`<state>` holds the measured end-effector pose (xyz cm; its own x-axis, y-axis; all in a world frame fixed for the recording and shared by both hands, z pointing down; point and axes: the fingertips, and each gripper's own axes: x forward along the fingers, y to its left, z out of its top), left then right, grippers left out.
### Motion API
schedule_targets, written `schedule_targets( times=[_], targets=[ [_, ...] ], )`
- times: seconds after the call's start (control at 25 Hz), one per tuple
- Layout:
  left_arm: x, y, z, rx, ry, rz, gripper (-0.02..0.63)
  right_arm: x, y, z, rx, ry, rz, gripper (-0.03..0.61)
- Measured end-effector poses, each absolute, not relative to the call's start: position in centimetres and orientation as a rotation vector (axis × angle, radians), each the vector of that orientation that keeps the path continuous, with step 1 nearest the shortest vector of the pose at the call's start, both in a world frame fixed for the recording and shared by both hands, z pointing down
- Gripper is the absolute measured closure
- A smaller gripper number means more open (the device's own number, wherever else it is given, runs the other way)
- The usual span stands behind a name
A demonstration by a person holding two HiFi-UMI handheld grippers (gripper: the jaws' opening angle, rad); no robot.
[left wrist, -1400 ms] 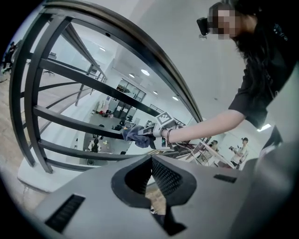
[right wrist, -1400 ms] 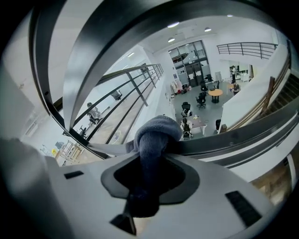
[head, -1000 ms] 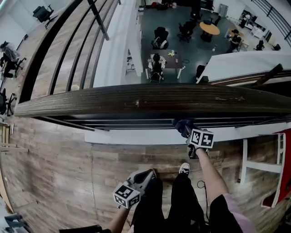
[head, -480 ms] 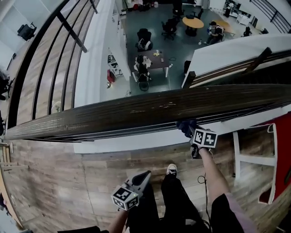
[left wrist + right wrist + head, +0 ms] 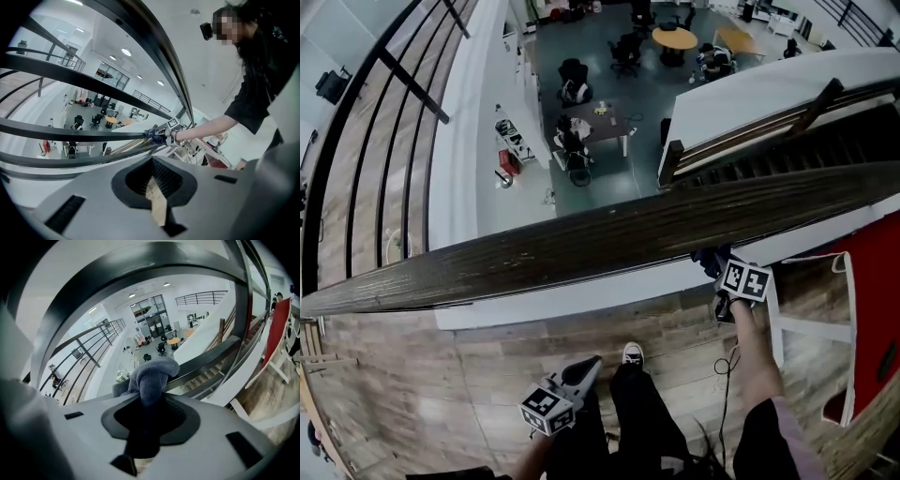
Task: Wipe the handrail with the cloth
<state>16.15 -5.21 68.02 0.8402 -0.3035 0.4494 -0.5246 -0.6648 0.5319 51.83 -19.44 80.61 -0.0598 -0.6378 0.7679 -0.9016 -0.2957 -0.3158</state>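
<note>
The dark wooden handrail (image 5: 581, 239) slants across the head view from lower left to upper right. My right gripper (image 5: 717, 267) is at its near edge on the right, shut on a bunched dark blue cloth (image 5: 709, 256) that presses against the rail's side. In the right gripper view the cloth (image 5: 153, 375) bulges out from between the jaws, with railing bars (image 5: 211, 357) behind it. My left gripper (image 5: 584, 368) hangs low by the person's legs, jaws together and holding nothing. From there, the cloth (image 5: 153, 134) and the right gripper's marker cube (image 5: 173, 123) show at the railing.
Beyond the rail is a drop to a lower floor with desks (image 5: 609, 120), chairs and people. A staircase (image 5: 769, 131) descends at upper right. A red panel (image 5: 872, 300) on a white frame stands at right. The person's shoe (image 5: 633, 354) and a cable (image 5: 727, 375) are on the plank floor.
My right gripper has slid the cloth to the right along the handrail. The head view has swung with it, tilting the rail. The left gripper stays low by the legs.
</note>
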Motion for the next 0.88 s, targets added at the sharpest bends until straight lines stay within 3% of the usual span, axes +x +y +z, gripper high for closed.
schedule_targets(
  times=[0.56,0.88],
  targets=[
    [23.3,-7.3,67.5,2.392,-0.52,0.434,0.612,69.6,-16.5,78.8,2.129,-1.4,1.219,0.476],
    [21.7,-6.6,66.2,2.406,-0.528,0.442,0.612,67.8,-15.1,75.3,2.17,-1.492,1.178,0.476]
  ],
)
